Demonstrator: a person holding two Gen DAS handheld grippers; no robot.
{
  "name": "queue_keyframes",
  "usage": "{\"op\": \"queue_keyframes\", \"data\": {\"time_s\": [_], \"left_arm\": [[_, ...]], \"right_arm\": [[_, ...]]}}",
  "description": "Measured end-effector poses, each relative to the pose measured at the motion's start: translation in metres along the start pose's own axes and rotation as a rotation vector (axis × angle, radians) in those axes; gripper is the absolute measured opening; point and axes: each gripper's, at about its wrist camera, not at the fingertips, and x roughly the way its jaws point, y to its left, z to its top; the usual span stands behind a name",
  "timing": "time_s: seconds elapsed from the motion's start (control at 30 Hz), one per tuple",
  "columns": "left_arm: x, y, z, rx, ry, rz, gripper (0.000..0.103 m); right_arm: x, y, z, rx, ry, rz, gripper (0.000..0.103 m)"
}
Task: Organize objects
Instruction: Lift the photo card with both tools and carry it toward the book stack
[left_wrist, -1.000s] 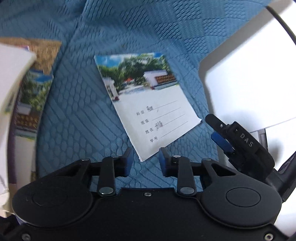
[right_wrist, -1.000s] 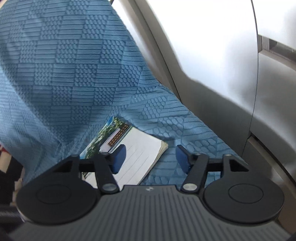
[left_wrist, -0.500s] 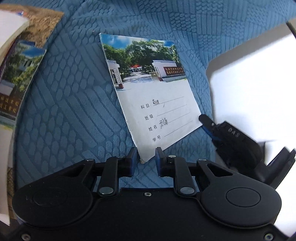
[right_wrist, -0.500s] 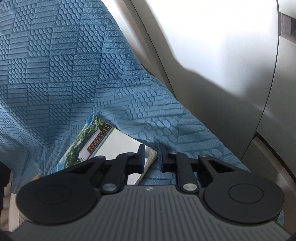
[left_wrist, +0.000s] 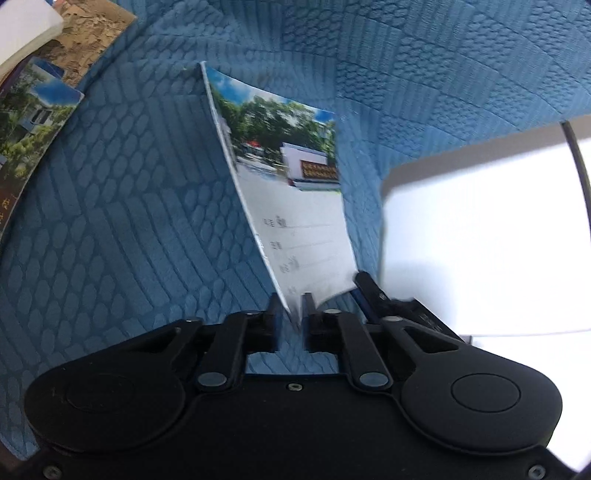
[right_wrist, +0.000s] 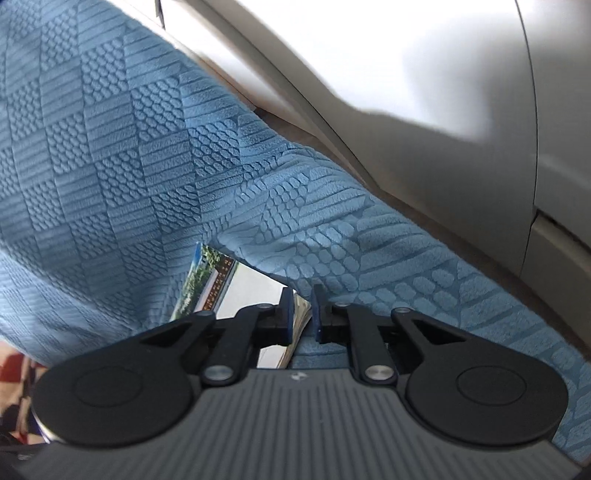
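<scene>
While both tongs (left_wrist: 291, 314) (right_wrist: 302, 314) pinch the notebook (left_wrist: 291, 206) at its near corners above the blue cloth (left_wrist: 122, 221), it bends, thin and floppy; two-corner support suits it.

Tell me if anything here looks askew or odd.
The notebook stands out: it tilts up off the blue cloth, its cover bowed, pinched at one near corner by the left gripper and at the other by the right gripper. Nothing looks spilled or damaged.
</scene>
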Motion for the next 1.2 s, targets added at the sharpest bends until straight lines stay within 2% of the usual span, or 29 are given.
{"op": "queue_keyframes", "data": {"time_s": [0.17,0.3,0.37,0.43,0.6,0.83,1.03,1.2], "left_arm": [[-0.004,-0.006,-0.001,0.016,-0.020,-0.025,0.006],[-0.018,-0.009,-0.001,0.026,-0.043,-0.043,0.006],[-0.023,-0.011,-0.001,0.033,-0.049,-0.046,0.005],[-0.026,-0.010,0.000,0.034,-0.055,-0.054,0.005],[-0.034,-0.008,-0.002,0.041,-0.071,-0.062,0.004],[-0.050,-0.003,-0.003,0.035,-0.080,-0.082,0.003],[-0.058,-0.004,-0.008,0.052,-0.082,-0.093,0.003],[-0.061,-0.011,-0.012,0.077,-0.080,-0.085,0.003]], "right_arm": [[-0.009,-0.014,0.002,0.142,-0.009,0.117,0.016],[-0.011,-0.020,-0.001,0.255,0.020,0.225,0.020],[-0.014,-0.022,-0.006,0.295,0.037,0.280,0.043],[-0.018,-0.021,-0.011,0.310,0.059,0.325,0.058],[0.000,-0.017,-0.028,0.404,0.226,0.493,0.066],[0.012,-0.013,-0.032,0.402,0.276,0.470,0.066],[0.024,-0.004,-0.039,0.369,0.355,0.535,0.066],[0.030,-0.009,-0.035,0.378,0.338,0.500,0.066]]}}
